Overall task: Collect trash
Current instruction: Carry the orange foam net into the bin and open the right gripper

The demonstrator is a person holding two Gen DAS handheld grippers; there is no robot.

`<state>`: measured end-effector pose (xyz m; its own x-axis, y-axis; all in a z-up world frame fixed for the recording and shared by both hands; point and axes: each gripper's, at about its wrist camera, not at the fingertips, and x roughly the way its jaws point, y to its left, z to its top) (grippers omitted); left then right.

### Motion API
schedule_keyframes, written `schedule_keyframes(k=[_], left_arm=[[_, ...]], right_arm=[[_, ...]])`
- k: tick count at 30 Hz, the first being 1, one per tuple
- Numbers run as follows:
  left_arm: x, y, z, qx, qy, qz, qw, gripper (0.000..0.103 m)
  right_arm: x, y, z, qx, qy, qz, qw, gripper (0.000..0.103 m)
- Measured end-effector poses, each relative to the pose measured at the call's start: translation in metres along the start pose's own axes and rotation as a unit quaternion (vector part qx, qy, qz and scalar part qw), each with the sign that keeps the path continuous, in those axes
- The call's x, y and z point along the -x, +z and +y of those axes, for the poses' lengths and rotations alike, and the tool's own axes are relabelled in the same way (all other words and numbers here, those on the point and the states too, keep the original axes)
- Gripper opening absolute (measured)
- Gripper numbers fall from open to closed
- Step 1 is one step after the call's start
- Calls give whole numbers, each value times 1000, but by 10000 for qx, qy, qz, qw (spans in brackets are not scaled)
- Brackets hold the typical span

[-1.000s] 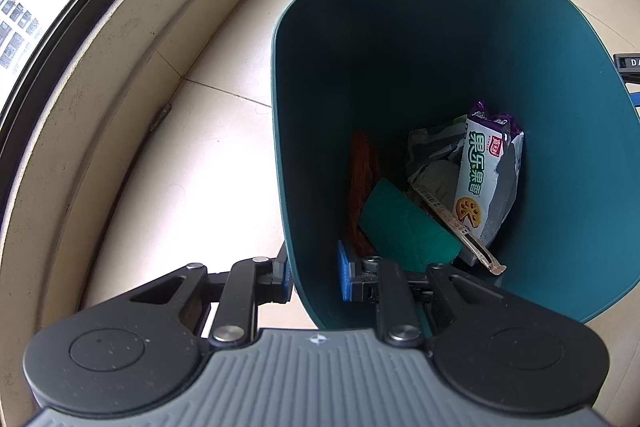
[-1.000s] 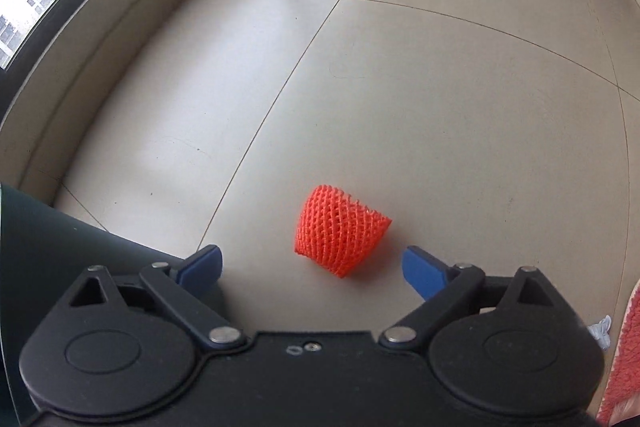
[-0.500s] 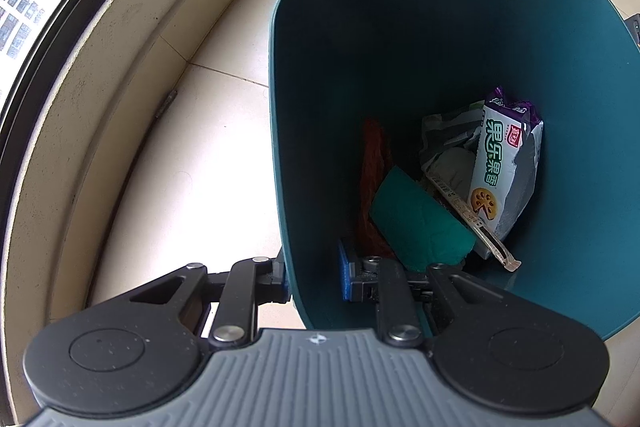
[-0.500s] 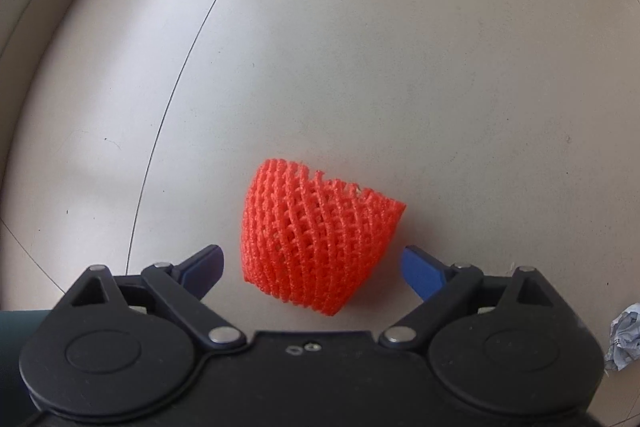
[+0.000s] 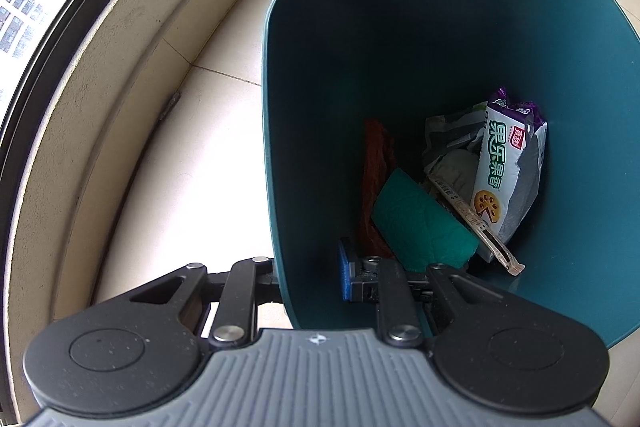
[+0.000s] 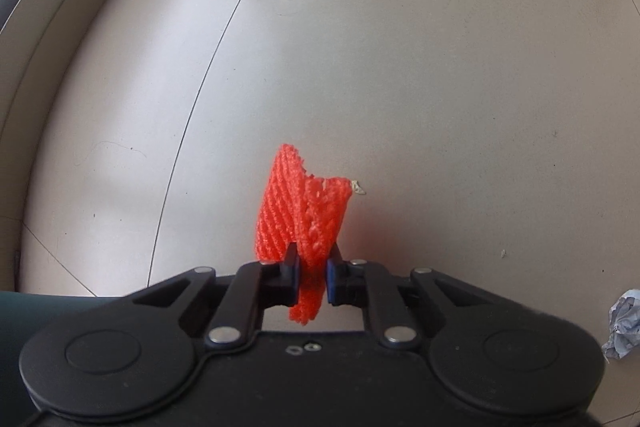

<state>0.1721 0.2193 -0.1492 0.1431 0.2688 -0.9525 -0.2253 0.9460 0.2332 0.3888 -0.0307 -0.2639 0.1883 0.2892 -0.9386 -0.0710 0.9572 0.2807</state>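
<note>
While the bin (image 5: 460,39) is clamped by its wall in the left gripper (image 5: 308,275), the red foam net (image 6: 304,215) is being pinched off the floor (image 6: 400,67) by the closing right gripper (image 6: 312,279); next, it should be lifted over and dropped in.

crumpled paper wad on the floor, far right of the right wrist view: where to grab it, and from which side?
Grip the crumpled paper wad across its bulging middle, coming straight down from above, one pad on either side. It lies loose on the bare floor, lumpy and irregular, with no handle or flat edge to favour. Only part of it shows at the frame edge, so this is tentative.
</note>
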Motion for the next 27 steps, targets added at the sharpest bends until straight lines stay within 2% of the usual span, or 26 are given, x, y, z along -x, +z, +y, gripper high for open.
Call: schedule_keyframes(k=[9,15,21,27], left_arm=[[3,-1,6,130,-97,-36,9999,20],[9,-7,11,164,-142,-177,9996,20],[17,-9,28,447,-274,-232,9984,22],[24,-12,34,441,-389,-346,9977,22]], right_arm=[[136,-32,50,1086,482,-427,9920,10],[229,-71,91,1708,736,-854,9788,10],[271,-121,131,2206,734,-935,9681,10],[288,-130,172,2697,693,-902,9562,10]])
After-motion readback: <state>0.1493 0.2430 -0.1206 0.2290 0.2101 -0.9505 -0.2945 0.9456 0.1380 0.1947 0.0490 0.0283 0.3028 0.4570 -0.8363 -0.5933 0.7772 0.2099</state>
